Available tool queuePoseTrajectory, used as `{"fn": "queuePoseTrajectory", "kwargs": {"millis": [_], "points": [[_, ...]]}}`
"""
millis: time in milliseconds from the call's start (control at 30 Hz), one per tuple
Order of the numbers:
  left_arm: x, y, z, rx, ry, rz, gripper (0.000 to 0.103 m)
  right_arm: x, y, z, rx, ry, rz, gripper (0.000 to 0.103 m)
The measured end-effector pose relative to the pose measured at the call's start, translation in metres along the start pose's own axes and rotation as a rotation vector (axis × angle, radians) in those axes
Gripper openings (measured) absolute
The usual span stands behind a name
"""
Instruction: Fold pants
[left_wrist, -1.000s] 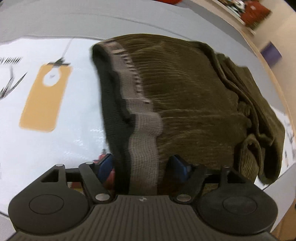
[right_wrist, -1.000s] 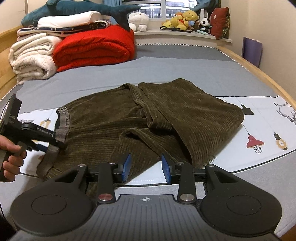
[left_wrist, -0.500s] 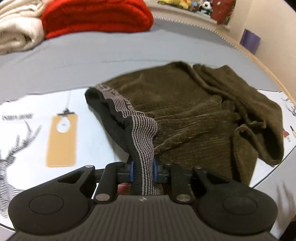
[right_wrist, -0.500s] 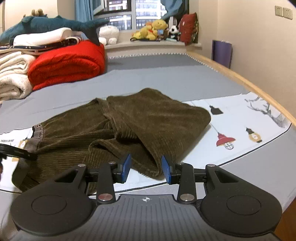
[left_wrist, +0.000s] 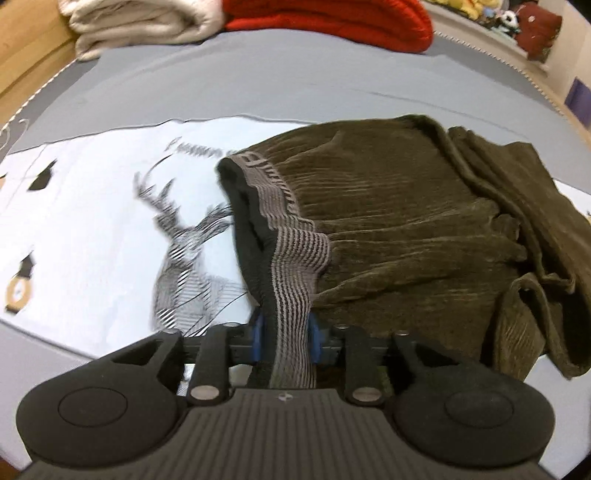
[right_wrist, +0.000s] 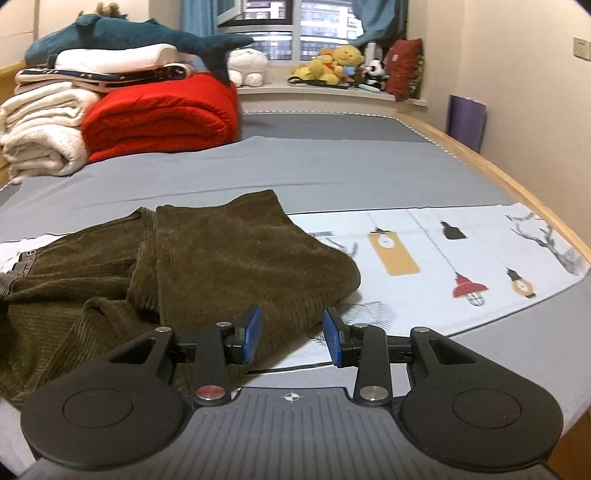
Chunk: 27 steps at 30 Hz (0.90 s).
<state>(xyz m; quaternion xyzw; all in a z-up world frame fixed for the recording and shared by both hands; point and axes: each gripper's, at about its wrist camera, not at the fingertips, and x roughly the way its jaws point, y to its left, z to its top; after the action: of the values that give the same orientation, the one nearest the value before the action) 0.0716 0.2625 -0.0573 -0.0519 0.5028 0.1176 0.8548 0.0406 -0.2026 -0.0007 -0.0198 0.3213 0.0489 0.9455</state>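
Note:
Olive-brown corduroy pants (left_wrist: 406, 221) lie crumpled on the bed, legs bunched to the right. My left gripper (left_wrist: 284, 338) is shut on the striped grey waistband (left_wrist: 295, 258) and lifts it off the sheet. In the right wrist view the pants (right_wrist: 221, 258) lie ahead and to the left. My right gripper (right_wrist: 291, 332) is open and empty, just above the near edge of the folded leg part.
The bed has a grey cover (right_wrist: 332, 166) and a white printed sheet (right_wrist: 461, 258) under the pants. Folded red (right_wrist: 159, 114) and cream blankets (right_wrist: 40, 136) are stacked at the back left. Plush toys (right_wrist: 332, 66) line the windowsill. A wooden bed edge (right_wrist: 517, 192) runs along the right.
My left gripper closed on the waistband, then lifted and pulled it left across the sheet. My right gripper stayed open and shifted right along the pants' near edge.

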Motion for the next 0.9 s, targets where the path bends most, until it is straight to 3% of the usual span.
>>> {"fn": "queuePoseTrajectory", "kwargs": {"millis": [100,133,167,300,400,467,500,533,567,600,700,833,900], "points": [[-0.035,-0.001,0.005,-0.019,-0.090,0.073,0.046,-0.002,0.006,0.017,-0.030,-0.023,0.037,0.039],[-0.045,0.000,0.007,-0.038,-0.116,0.050,0.057,-0.003,0.007,0.024,-0.048,-0.035,0.054,0.039],[-0.054,0.001,0.012,-0.065,-0.130,0.011,0.061,-0.003,0.007,0.031,-0.069,-0.045,0.066,0.039],[-0.094,-0.018,0.018,-0.086,-0.179,-0.063,0.064,0.009,0.008,0.047,-0.166,-0.060,0.087,0.042],[-0.122,-0.040,0.005,-0.064,-0.268,-0.133,0.078,0.035,0.006,0.037,-0.173,-0.005,0.084,0.042],[-0.122,-0.056,-0.022,-0.075,-0.379,-0.175,0.084,0.052,0.011,0.035,-0.144,0.061,0.100,0.042],[-0.117,-0.069,-0.034,-0.055,-0.375,-0.157,0.084,0.056,0.016,0.035,-0.134,0.068,0.120,0.042],[-0.108,-0.082,-0.030,-0.038,-0.276,-0.097,0.080,0.060,0.022,0.034,-0.142,0.075,0.132,0.042],[-0.103,-0.092,-0.024,-0.051,-0.273,-0.093,0.080,0.062,0.029,0.033,-0.163,0.078,0.142,0.042],[-0.104,-0.098,-0.022,-0.058,-0.331,-0.126,0.081,0.065,0.036,0.031,-0.189,0.080,0.151,0.042],[-0.085,-0.125,-0.012,0.049,-0.329,-0.048,0.081,0.073,0.056,0.028,-0.232,0.094,0.193,0.043],[-0.056,-0.130,-0.004,-0.019,-0.174,-0.117,0.081,0.088,0.081,0.020,-0.323,0.146,0.220,0.050],[-0.050,-0.130,0.000,-0.027,-0.130,-0.115,0.083,0.097,0.096,0.014,-0.384,0.174,0.220,0.050]]}}
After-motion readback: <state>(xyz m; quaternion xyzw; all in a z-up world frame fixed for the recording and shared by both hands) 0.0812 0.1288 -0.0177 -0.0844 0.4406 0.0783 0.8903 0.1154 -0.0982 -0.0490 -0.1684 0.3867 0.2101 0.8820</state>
